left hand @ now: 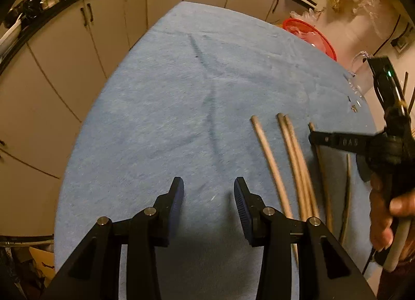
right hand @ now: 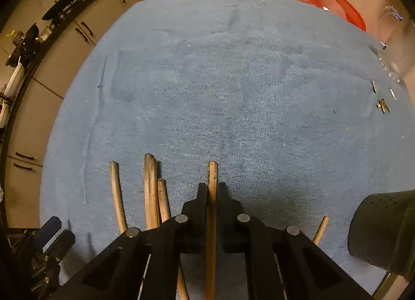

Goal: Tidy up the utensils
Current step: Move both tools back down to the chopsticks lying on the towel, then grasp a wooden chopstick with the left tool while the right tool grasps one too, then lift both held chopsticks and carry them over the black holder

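Step in hand: pick-up of 1 chopstick – my right gripper has its jaws closed on the shaft, pads pressing both sides. No earlier view is on hand, so I state only the grip as it stands.

Left gripper: my jaws stand partly open over bare cloth, nothing between them, nothing touched.

Location of task items: the held chopstick lies along my right fingers, tip pointing away from me, on or just above the blue towel. Just left of it lie 3 loose chopsticks, roughly parallel, 2 of them touching. 1 thinner stick lies to the right, apart from the rest.

Likely destination: the dark perforated holder at the right edge – a judgement only.

Next move, as I judge it: lift straight up, keep the grip firm, then tilt the stick upright over the holder mouth before release. A thin round shaft can pivot between flat pads.

Materials: chopsticks are pale wood or bamboo, round, slender, worn and darkened in places. The towel is soft, napped terry. The holder looks matte, rigid and cylindrical.
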The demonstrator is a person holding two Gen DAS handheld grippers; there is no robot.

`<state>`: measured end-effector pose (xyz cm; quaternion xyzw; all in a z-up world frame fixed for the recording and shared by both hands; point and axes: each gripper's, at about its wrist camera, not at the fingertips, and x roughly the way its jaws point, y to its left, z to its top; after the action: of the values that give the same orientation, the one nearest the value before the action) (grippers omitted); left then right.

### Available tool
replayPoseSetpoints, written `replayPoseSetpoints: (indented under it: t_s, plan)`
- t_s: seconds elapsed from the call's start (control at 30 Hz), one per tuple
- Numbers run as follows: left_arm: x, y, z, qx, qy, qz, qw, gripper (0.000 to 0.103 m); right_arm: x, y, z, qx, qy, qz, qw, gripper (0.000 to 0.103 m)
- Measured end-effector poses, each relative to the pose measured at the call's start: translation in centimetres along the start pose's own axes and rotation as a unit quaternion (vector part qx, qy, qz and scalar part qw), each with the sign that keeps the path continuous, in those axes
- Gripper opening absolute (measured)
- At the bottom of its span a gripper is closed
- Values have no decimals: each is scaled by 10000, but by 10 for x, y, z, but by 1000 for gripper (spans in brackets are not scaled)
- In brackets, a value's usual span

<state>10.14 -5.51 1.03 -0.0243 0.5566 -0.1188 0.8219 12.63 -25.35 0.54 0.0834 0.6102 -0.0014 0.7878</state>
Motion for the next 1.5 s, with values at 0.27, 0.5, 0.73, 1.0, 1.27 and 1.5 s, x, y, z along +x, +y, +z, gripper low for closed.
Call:
replayPoseSetpoints:
  t_s: [0.27, 0.5, 0.73, 1.0, 1.27, 1.5]
  plan:
    - [30, -36, 45, -57, 408, -133, 9991, 30, -60, -13, -37, 111, -901, 460, 9948, 8]
    - [62, -63, 65, 28, 637, 359, 9973, 23, -95, -19, -59, 27, -1248, 823, 9888, 8]
    - [62, -71, 54, 138, 433, 485, 9978, 7, -115, -17, -78, 6, -1473, 1047, 9835, 8]
    - [4, -44, 16, 95, -255, -270, 9993, 7, -131, -26, -101, 31, -1907, 1139, 9750, 8]
    - [-98, -54, -2, 281, -1598, -641, 9847, 7, -184, -20, -136, -287, -3233, 1102, 9394, 8]
    - [-140, -60, -18, 505, -2018, -775, 9750, 7, -205, -18, -160, -315, -3736, 1041, 9212, 8]
